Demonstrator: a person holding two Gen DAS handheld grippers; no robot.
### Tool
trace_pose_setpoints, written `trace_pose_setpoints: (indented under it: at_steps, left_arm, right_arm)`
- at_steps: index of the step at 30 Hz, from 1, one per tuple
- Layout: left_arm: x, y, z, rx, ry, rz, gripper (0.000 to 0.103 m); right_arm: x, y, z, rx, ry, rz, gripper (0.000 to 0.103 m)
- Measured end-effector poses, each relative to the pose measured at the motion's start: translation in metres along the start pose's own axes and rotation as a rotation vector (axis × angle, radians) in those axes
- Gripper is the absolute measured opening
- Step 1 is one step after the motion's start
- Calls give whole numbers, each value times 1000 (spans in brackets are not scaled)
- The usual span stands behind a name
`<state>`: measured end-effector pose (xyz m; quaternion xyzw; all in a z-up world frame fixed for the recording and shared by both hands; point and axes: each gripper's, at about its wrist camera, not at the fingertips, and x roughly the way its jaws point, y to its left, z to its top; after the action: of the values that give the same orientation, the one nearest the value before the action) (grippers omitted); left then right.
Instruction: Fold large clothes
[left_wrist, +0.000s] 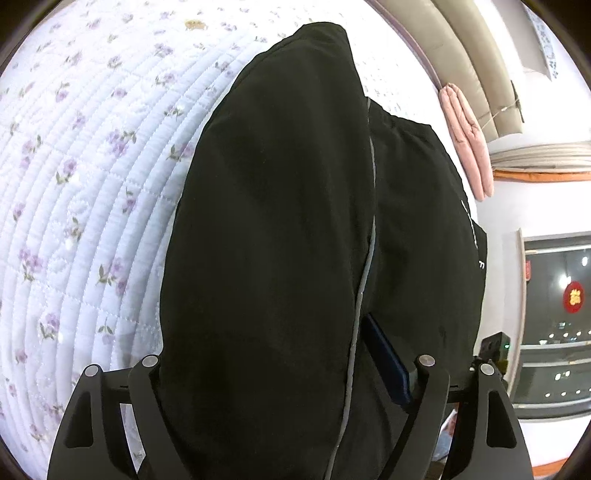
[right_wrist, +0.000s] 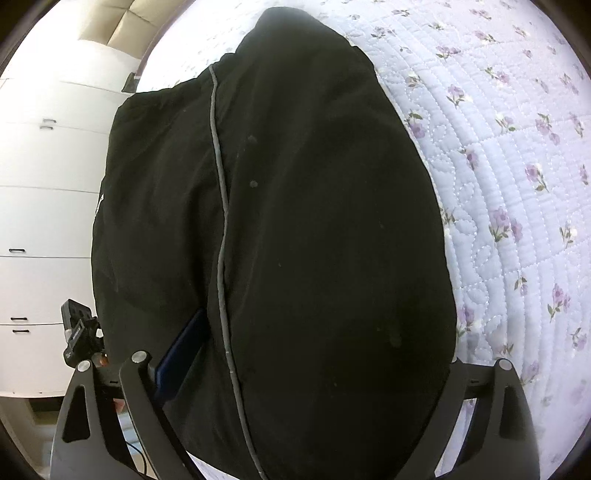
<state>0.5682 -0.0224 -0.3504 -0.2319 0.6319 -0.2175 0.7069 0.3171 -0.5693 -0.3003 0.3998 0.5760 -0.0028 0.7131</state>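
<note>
White lettering runs along one edge of the black garment (left_wrist: 280, 229), too small and bent for me to read. The cloth is matte and soft, with a thin grey piping line down it, lying as a long folded bulk on the bed's quilted pale bedspread (left_wrist: 85, 177) printed with purple flowers. My left hand-held gripper (left_wrist: 288, 373) and right hand-held gripper (right_wrist: 295, 369) both stand spread wide, cloth heaped between the fingers; I cannot tell whether either is pressing on it.
</note>
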Motion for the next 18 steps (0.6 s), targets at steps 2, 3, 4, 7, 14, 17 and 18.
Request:
trace_pose_setpoints:
  at_steps: [2, 3, 4, 7, 14, 17, 18]
  left_arm:
    - [-4, -3, 0, 10, -1, 14, 82]
    - [-8, -3, 1, 2, -4, 21, 82]
    - [-13, -2, 5, -13, -12, 25, 82]
    - [-24, 0, 24, -34, -42, -8, 82]
    - [19, 4, 56, -72, 80, -94, 85]
    - [18, -6, 53, -26, 63, -73, 85]
    - [17, -9, 51, -15, 56, -60, 84]
  right_arm:
    - [-5, 1, -1, -9, 15, -13, 93]
    - [-4, 8, -2, -14, 15, -26, 93]
    - [-17, 5, -3, -31, -1, -57, 93]
    - [-46, 13, 11, -86, -101, -132, 94]
    - [-14, 11, 70, -108, -72, -113, 94]
    - [-11, 3, 72, -76, -43, -37, 94]
    - [-12, 5, 69, -95, -39, -43, 94]
